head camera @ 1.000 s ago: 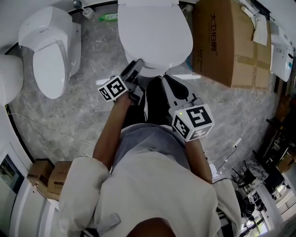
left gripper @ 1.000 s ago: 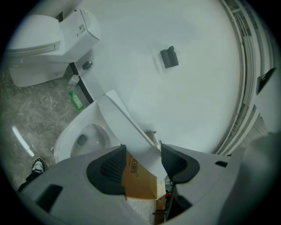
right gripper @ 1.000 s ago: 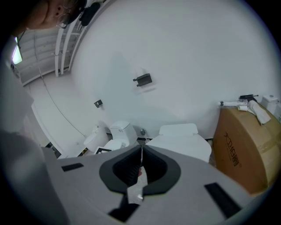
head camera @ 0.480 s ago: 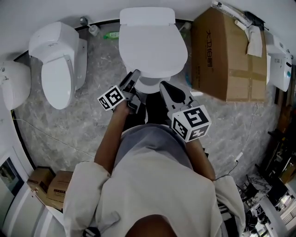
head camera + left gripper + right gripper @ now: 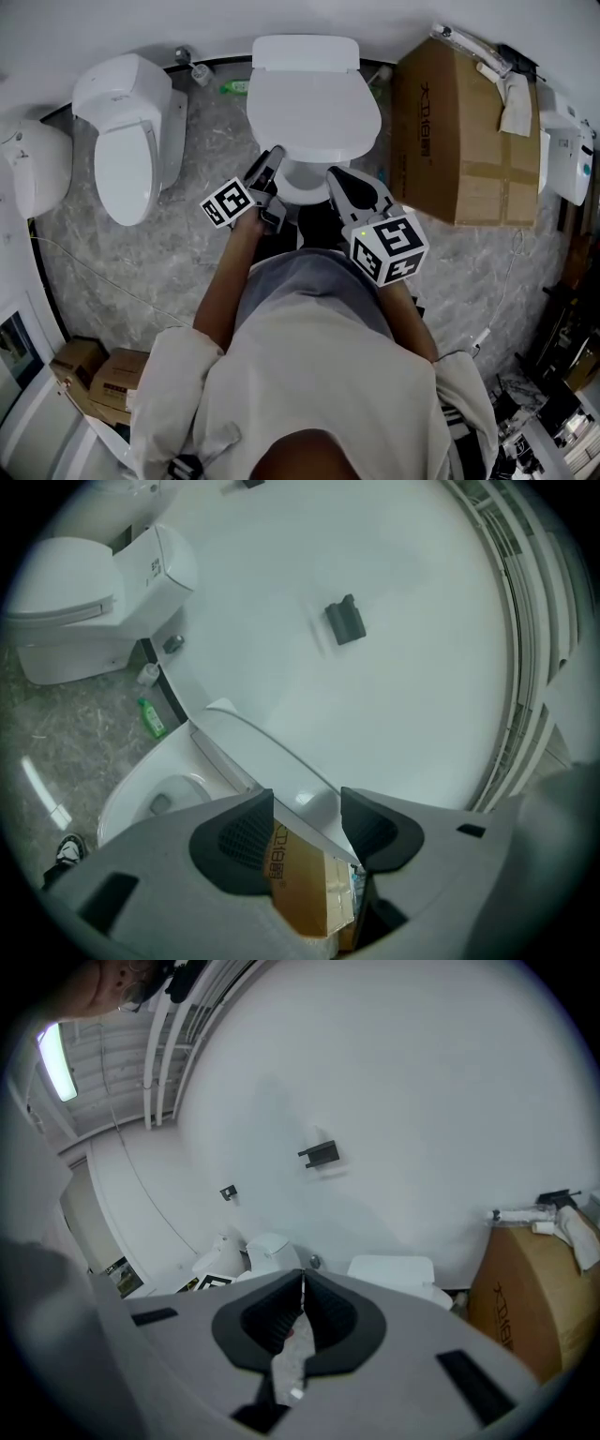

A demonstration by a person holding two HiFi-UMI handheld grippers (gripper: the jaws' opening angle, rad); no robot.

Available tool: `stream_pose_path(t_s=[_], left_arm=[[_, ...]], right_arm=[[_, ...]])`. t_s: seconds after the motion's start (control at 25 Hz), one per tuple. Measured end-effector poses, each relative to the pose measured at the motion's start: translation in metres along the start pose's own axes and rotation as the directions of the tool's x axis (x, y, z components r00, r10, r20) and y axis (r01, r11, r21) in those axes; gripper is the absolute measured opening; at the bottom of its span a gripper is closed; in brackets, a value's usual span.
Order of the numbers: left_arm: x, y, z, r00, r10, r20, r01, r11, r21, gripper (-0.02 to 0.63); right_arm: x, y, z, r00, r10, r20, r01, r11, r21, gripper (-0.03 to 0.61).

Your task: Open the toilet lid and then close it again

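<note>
Marbled floor [image 5: 178, 246] holds a taped cardboard box [image 5: 452, 131] beside the toilet [image 5: 314, 112].

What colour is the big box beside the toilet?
Brown cardboard box; head view shows it best.

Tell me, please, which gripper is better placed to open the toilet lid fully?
Left: the left gripper, jaws just closing slightly, straddles the part-raised toilet lid; the right gripper is shut and empty.

Grippers [image 5: 272, 157] [image 5: 337, 176]: two. Toilets [image 5: 314, 103] [image 5: 127, 159] wholly seen: two. Cardboard boxes [image 5: 464, 131] [image 5: 77, 361] [image 5: 117, 380]: three. Green bottle [image 5: 236, 87]: one.
</note>
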State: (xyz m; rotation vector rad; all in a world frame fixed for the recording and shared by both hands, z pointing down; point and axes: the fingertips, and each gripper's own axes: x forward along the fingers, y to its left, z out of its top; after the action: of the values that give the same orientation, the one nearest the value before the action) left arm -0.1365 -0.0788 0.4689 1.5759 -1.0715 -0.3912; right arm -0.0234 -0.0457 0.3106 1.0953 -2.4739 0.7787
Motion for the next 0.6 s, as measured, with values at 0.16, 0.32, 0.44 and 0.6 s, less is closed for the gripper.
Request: stream_pose_path(t_s=[0.16, 0.32, 0.44, 0.6], left_arm=[[0.006, -0.009, 0.013, 1.000, -0.013, 0.019, 0.012, 1.000, 0.010, 0.215], [0.013, -0.018, 0.025, 0.999, -0.026, 0.028, 0.026, 0.999, 0.022, 0.215], [0.018, -0.024, 0.034, 0.999, -0.036, 0.032, 0.035, 0.999, 0.032, 0.215], [0.025, -0.032, 0.045, 0.998, -0.051, 0.039, 0.049, 0.997, 0.053, 0.215]], right_arm=[[0.000, -0.001, 0.009, 1.000, 0.004, 0.016, -0.004, 1.000, -0.007, 0.012], [-0.002, -0.003, 0.017, 0.999, 0.000, 0.035, 0.001, 1.000, -0.012, 0.012], [-0.004, -0.006, 0.024, 0.999, -0.010, 0.052, 0.011, 1.000, -0.013, 0.012], [-0.008, -0.011, 0.030, 0.997, -0.025, 0.077, 0.026, 1.000, -0.014, 0.012]])
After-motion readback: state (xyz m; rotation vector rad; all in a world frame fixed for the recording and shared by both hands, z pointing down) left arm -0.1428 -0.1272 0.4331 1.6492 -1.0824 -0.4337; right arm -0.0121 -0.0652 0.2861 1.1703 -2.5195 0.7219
